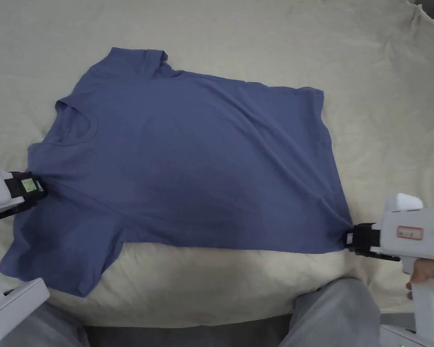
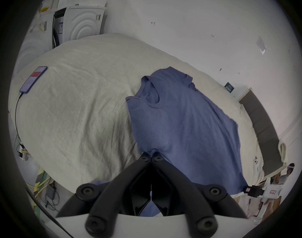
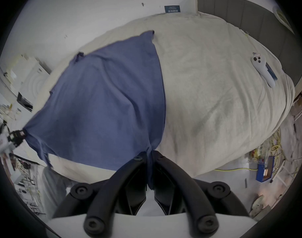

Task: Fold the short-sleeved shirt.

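Two hand-held grippers pin a blue short-sleeved shirt at opposite ends as it lies spread flat on a bed covered with a cream sheet, collar toward the person's left and hem toward the right. The left hand-held gripper has its jaws pressed together on a pinch of cloth at the near shoulder, just above the near sleeve; its own camera shows the two jaw tips meeting on the blue fabric. The right hand-held gripper nips the near corner of the hem, and a strip of cloth runs down between its closed jaws in the right gripper view. Creases radiate from both grip points, so the near edge appears to be pulled taut between them. By the look of it no fold has been made yet: both sleeves lie out, the neckline is open and the whole body is in a single layer. Judged from that, the job is at its very start, with the first lengthwise fold, the sleeves and the final halving all left to do. A phone on a cable and a white controller rest on the sheet well apart from the shirt.
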